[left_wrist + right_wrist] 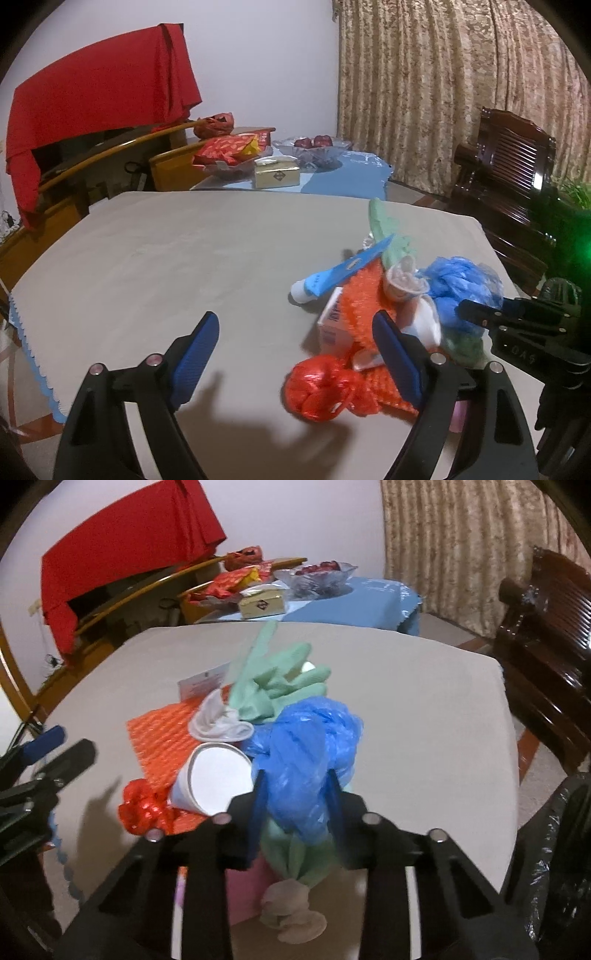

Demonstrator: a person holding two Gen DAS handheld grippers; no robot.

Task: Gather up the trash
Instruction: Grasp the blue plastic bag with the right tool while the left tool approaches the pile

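blue bag [306, 746] sits in the trash pile on the table [424, 709], pinched by the right gripper [295, 794]. left gripper [295, 354] is wide open w/ nothing. thin bag could slip or drag the cup [218, 779] off.

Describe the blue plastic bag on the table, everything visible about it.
The blue plastic bag is thin, glossy, crumpled film bunched into a loose ball. It lies in the trash pile on the grey table, against the green glove behind it and the white paper cup on its left side. The right gripper is shut on its near part, both blue pads pressing into the film. The left wrist view shows it too, beside the orange mesh.
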